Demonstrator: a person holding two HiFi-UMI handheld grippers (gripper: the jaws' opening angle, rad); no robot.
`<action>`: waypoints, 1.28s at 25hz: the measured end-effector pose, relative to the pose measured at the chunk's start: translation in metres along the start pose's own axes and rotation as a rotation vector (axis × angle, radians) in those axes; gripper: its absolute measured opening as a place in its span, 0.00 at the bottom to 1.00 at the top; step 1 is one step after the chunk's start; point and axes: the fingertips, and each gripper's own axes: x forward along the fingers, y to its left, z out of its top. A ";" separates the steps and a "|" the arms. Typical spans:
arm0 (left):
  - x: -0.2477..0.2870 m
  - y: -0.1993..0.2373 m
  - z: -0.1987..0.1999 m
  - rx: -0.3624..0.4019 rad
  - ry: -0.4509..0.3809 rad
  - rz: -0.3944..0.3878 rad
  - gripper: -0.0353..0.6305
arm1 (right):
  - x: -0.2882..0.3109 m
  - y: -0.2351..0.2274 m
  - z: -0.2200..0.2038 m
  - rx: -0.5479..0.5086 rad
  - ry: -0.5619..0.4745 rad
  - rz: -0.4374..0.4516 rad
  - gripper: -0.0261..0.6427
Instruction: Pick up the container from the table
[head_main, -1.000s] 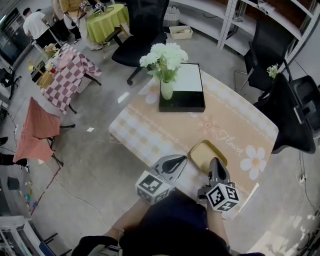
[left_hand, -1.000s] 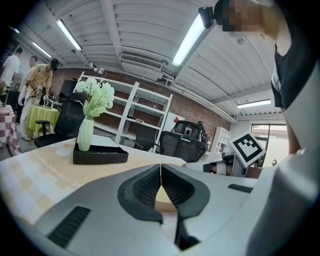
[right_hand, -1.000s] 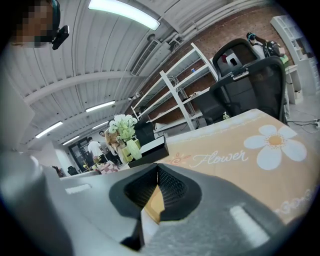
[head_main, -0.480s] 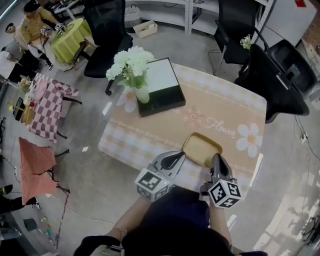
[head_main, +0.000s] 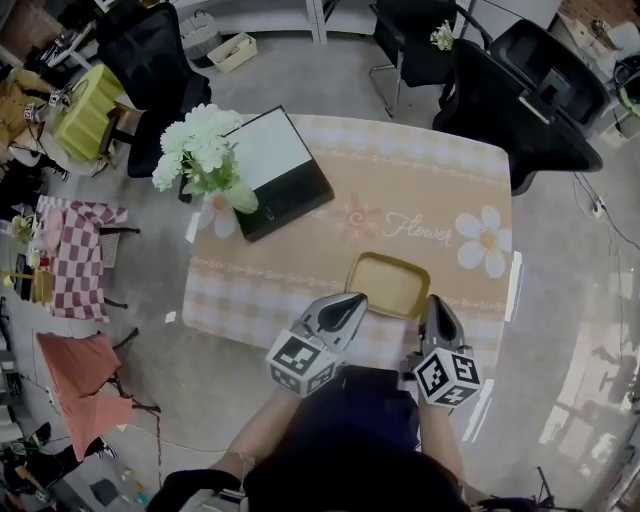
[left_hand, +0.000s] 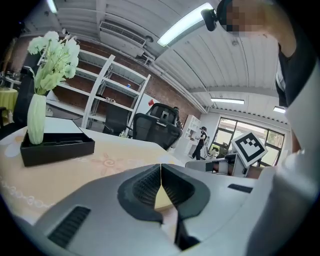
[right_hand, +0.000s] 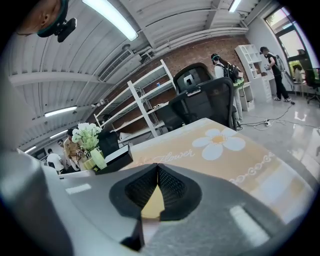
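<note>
A shallow yellow container (head_main: 388, 284) lies on the flower-print tablecloth (head_main: 420, 190), close to the table's near edge. My left gripper (head_main: 354, 299) is shut, its tips just off the container's near-left corner. To the container's right, my right gripper (head_main: 437, 304) is shut too, by the near-right corner. Neither holds anything. In the left gripper view the jaws of the left gripper (left_hand: 160, 169) meet at the tips, and the container (left_hand: 163, 200) shows yellow behind them. In the right gripper view the right gripper (right_hand: 158, 171) has its jaws together over the container (right_hand: 152, 205).
A black tray with a white board (head_main: 280, 170) and a vase of white flowers (head_main: 205, 150) stand at the table's far left. Black office chairs (head_main: 520, 80) crowd the far right side. A checked table (head_main: 80, 260) and people are off to the left.
The view has swung round, so the table now sits squarer. Both grippers have edged forward to the container's near corners. Their jaws stay shut.
</note>
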 end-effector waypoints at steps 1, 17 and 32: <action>0.002 0.000 -0.001 -0.001 0.008 -0.009 0.07 | -0.001 -0.002 0.000 0.002 -0.001 -0.011 0.05; 0.030 0.010 -0.007 -0.030 0.065 -0.053 0.07 | 0.022 -0.024 -0.026 0.017 0.126 -0.071 0.21; 0.036 0.019 -0.016 -0.088 0.096 -0.065 0.07 | 0.041 -0.036 -0.054 0.024 0.257 -0.132 0.19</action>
